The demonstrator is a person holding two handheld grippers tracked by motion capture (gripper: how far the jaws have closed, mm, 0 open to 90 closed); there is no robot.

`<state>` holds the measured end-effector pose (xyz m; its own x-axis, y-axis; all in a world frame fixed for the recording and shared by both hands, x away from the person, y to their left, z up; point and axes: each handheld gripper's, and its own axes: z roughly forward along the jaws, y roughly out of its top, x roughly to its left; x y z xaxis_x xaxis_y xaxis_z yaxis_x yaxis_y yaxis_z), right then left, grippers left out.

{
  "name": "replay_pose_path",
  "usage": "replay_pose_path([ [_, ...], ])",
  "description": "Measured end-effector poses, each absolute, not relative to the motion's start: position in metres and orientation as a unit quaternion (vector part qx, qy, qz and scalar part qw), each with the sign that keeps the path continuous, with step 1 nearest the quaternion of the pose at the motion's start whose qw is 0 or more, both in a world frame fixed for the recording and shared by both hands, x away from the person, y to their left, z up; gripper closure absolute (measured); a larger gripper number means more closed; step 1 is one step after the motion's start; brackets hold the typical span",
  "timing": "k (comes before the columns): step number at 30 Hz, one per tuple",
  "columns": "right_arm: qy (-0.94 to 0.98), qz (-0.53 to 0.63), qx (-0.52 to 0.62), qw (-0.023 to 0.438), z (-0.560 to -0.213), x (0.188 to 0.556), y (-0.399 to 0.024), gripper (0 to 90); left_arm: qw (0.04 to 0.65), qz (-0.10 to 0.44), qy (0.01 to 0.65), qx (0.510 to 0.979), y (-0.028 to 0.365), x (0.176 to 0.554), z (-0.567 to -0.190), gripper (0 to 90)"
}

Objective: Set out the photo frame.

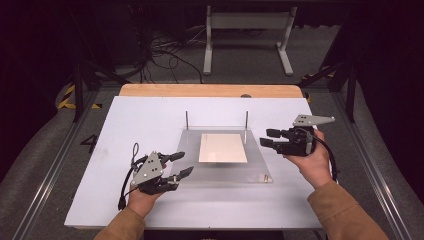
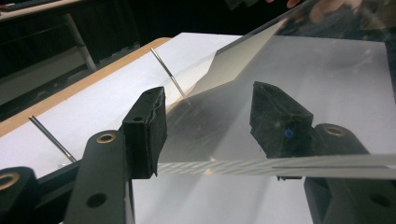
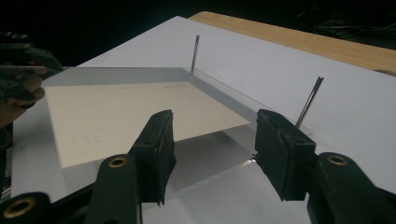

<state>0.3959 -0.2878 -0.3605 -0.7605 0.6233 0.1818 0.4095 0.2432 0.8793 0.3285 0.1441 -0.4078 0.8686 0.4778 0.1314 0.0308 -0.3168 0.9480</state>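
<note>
High view: clear acrylic plate [image 1: 220,172] centre of white table [image 1: 125,130], cream sheet [image 1: 223,148] on it, left gripper [image 1: 182,164] at its near-left edge, right gripper [image 1: 267,138] spread, just off its right edge; left gripper view: plate edge [image 2: 280,165] between parted jaws, contact unclear; right gripper view: jaws empty, two pins [image 3: 194,53] at plate's far side.

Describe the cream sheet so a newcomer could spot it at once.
Start at the white board on the table. At its middle lies a clear plate with two thin pins at its far edge. The cream sheet lies on that plate, the only opaque, coloured rectangle there.
</note>
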Motion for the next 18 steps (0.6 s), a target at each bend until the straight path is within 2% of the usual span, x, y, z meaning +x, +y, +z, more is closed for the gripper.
replay_pose_path([
  [2, 0.783, 0.520, 0.321, 0.116, -0.357, 0.387, -0.290, 45.7, 0.564, 0.199, 0.163, 0.785, 0.144, 0.329, -0.407, 45.0],
  [6, 0.786, 0.522, 0.311, 0.114, -0.350, 0.371, -0.297, 44.3, 0.564, 0.196, 0.164, 0.785, 0.144, 0.330, -0.407, 45.0],
  [18, 0.797, 0.526, 0.260, 0.142, -0.350, 0.329, -0.304, 27.5, 0.568, 0.202, 0.168, 0.780, 0.147, 0.332, -0.402, 44.9],
])
